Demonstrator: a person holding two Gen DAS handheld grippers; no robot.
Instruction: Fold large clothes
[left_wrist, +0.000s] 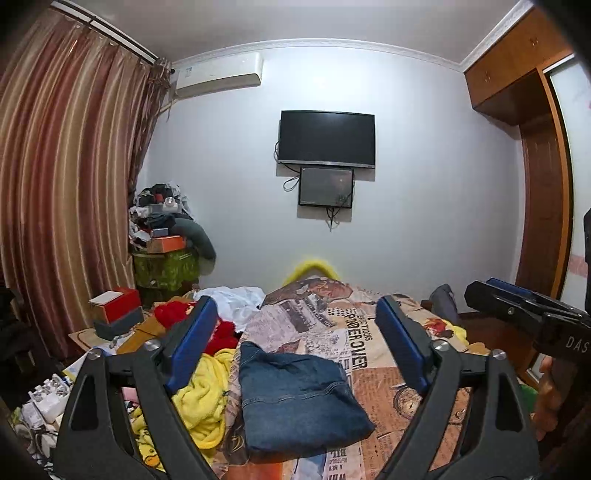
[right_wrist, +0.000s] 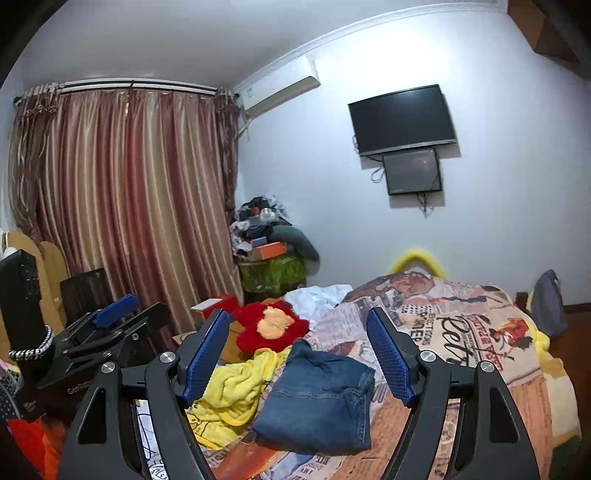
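Nearest to us, we see the left gripper (left_wrist: 295, 332) with its blue-padded jaws spread wide and nothing between them, raised above the bed; the right gripper (right_wrist: 297, 347) likewise stands released, its jaws apart and empty. Just past both, we find the folded jeans (left_wrist: 299, 398) lying on the newspaper-print blanket (left_wrist: 373, 332) that covers the bed: a compact blue denim bundle, roughly rectangular, with a seam line across the top layer and one corner standing up slightly at the far left. Beside the jeans on the left we see a crumpled yellow towel (left_wrist: 203, 398), then a red plush cushion (right_wrist: 271, 325) and a white cloth (left_wrist: 236, 299). Farther left we note a red and grey box (left_wrist: 118, 314), closed, so its contents are hidden from us. Beyond, we make out a green-draped stand (left_wrist: 166, 269) heaped with boxes and clothes, striped curtains (left_wrist: 66, 184), and a dark wall television (left_wrist: 327, 138).
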